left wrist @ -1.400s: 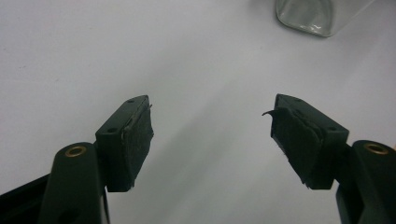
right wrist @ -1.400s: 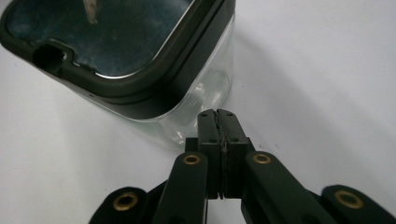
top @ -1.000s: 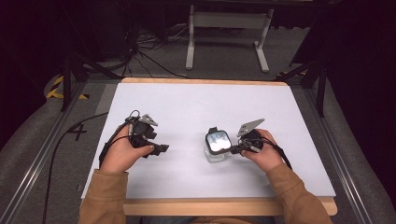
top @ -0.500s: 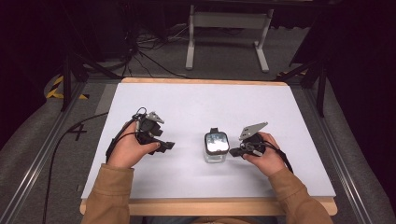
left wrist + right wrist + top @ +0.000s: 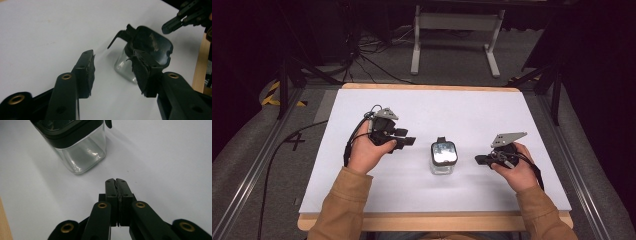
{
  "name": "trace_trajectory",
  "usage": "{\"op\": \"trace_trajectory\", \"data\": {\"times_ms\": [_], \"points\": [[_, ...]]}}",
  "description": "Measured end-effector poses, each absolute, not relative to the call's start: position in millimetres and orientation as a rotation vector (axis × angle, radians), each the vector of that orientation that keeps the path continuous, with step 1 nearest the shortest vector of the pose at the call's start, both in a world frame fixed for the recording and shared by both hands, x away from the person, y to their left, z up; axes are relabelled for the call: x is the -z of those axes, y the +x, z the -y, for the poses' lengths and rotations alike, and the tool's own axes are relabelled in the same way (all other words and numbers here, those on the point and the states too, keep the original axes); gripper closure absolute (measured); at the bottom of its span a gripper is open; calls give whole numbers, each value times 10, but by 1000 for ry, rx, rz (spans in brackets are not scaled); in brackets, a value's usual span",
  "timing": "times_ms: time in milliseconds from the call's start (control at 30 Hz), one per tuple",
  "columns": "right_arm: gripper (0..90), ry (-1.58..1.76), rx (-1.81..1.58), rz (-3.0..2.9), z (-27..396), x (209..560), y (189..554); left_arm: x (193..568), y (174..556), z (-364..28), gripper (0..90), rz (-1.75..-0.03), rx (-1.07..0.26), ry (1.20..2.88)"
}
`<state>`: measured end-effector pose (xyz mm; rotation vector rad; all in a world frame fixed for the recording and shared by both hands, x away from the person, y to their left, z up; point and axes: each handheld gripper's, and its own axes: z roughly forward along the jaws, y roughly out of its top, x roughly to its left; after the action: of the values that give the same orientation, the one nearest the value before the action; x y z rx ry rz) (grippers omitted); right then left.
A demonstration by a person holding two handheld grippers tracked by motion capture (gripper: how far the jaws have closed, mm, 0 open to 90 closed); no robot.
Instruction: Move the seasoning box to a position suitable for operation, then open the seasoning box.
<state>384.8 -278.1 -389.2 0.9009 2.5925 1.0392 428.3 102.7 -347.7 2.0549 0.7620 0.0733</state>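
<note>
Backed off from the glass jar, right gripper is clenched empty, left gripper gaping nearby, jar's contents unclear

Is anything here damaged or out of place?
Yes: the black pads on the left gripper look torn and frayed at their edges. The square clear glass jar with its black lid stands upright, nothing spilled.

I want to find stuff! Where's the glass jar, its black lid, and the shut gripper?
glass jar [image 5: 83, 157]: right gripper view, clear side wall.
black lid [image 5: 444, 151]: high view, lid top.
right gripper [image 5: 119, 182]: right gripper view, closed tips.
</note>
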Motion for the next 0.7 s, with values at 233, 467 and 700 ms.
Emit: {"op": "trace_trajectory", "data": {"times_ms": [233,467,700], "points": [[887,905,-1042,-2576,2828,3868,3824,3470,4339,-829,602,-722,-107,2055],[886,921,-1058,-2563,2878,3857,3865,3514,4531,-613,732,-680,-40,2072],[880,909,-1065,-2573,2864,3872,3862,3575,4632,-401,794,-671,1,2064]]}}
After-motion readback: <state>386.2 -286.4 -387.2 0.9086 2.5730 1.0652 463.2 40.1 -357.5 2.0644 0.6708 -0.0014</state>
